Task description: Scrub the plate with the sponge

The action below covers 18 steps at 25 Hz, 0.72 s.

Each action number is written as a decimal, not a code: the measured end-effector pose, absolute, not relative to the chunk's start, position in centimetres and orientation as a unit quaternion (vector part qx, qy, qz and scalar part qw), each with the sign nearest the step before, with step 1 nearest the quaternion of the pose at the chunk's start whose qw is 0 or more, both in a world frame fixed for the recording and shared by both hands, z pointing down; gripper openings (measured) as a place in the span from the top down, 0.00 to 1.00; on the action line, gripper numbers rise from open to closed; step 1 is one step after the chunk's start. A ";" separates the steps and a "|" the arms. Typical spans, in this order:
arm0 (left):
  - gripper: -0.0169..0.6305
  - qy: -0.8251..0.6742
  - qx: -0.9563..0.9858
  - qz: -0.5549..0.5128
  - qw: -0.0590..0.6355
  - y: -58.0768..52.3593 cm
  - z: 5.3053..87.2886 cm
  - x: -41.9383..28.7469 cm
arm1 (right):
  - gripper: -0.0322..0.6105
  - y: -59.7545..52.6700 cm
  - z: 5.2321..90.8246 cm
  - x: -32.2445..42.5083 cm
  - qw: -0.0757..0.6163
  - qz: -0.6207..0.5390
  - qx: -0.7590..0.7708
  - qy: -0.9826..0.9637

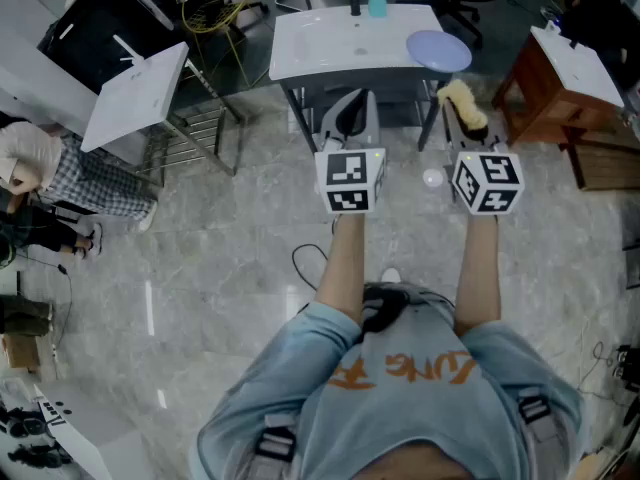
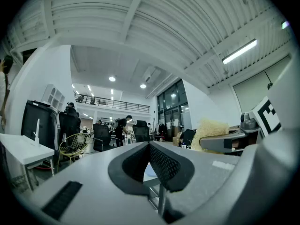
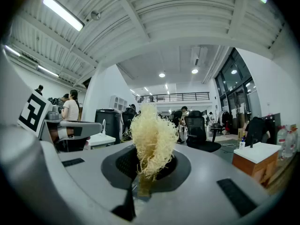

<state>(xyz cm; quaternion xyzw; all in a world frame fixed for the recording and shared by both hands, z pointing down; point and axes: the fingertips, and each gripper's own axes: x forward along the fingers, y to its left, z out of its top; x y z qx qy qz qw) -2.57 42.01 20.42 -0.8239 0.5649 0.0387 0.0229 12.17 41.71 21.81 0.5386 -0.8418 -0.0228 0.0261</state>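
**Sponge pinched in our right tool, plate on the bench ahead**

Nearest to us, our forearms (image 1: 340, 258) reach forward from a pale blue shirt (image 1: 480, 398), and each ends in a marker cube (image 1: 350, 180). Our left tool (image 2: 150, 146) points level, with its jaws pressed together and nothing between them. Our right tool (image 3: 148, 162) is held beside it, also level. It pinches the sponge (image 3: 152, 135) (a pale yellow, stringy tuft rather than a foam block) low down, so most of the tuft sticks out past the pads.

From the head view, the two tools hang side by side over the grey stone floor (image 1: 220, 258), just short of the white bench (image 1: 330, 43). The far end of the sponge comes close to the bench's right front corner.

The plate (image 1: 438, 50), round and pale blue, lies on the right end of the bench. It is just beyond the sponge and apart from it. Further back on the bench a teal bottle (image 1: 377, 3) stands beside a dark tap (image 1: 355, 6).
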 end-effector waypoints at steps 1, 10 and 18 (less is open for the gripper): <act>0.98 0.564 -0.824 0.039 0.025 41.7 20.3 -2.1 | 0.91 41.3 21.7 12.5 0.026 -0.025 0.538 -0.842; 0.98 0.568 -0.821 0.042 0.034 38.5 19.7 0.8 | 0.90 37.5 20.9 17.0 0.005 -0.020 0.555 -0.832; 0.98 0.568 -0.822 0.031 0.034 35.9 20.3 2.8 | 0.90 34.9 21.0 20.4 -0.010 -0.015 0.565 -0.825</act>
